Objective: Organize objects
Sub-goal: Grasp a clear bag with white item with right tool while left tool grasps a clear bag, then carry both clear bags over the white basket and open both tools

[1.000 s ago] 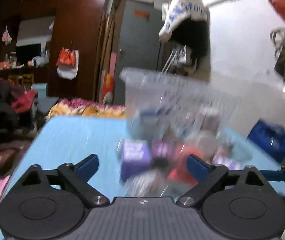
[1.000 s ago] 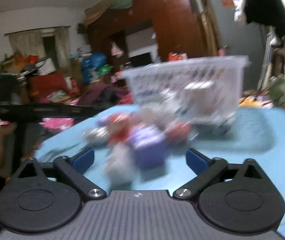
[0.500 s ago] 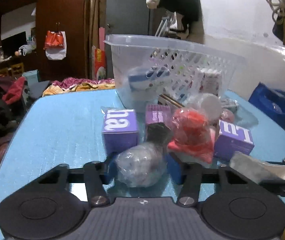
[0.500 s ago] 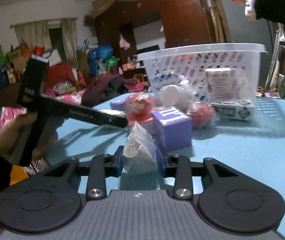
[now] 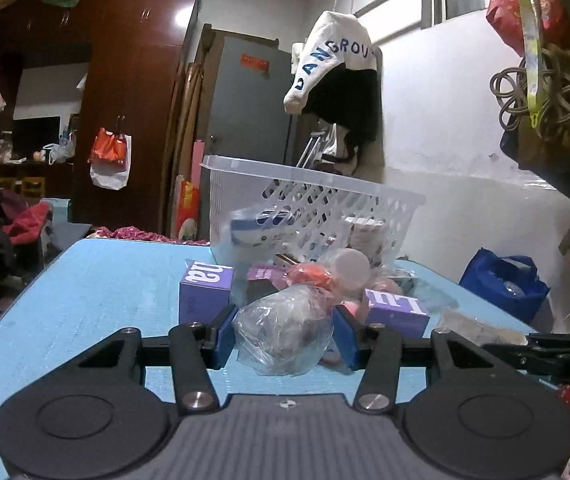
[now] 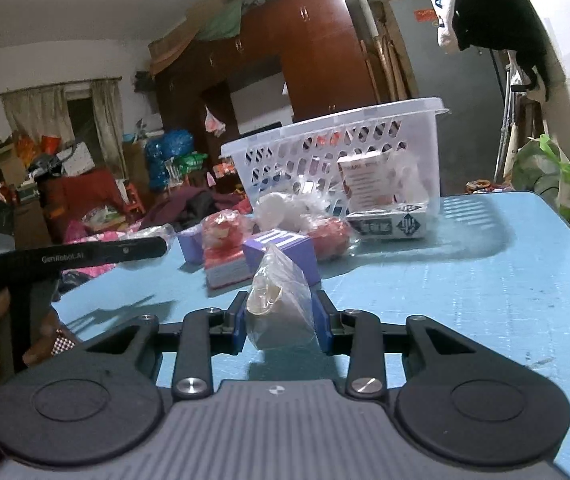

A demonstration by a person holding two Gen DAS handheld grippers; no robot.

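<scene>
Both claws have just been closing and we now have a grip in each. Left claw pinches a clear-wrapped bundle; right claw pinches a small plastic packet. Both sit low over the blue worktop. Beyond, loose boxes, then the white basket, our likely destination.

1 white slotted basket counted on 1 blue surface, 2 purple boxes seen, 2 clear bagged items gripped, 1 each by 2 hand-held grippers, 2 red wrapped items noted
</scene>
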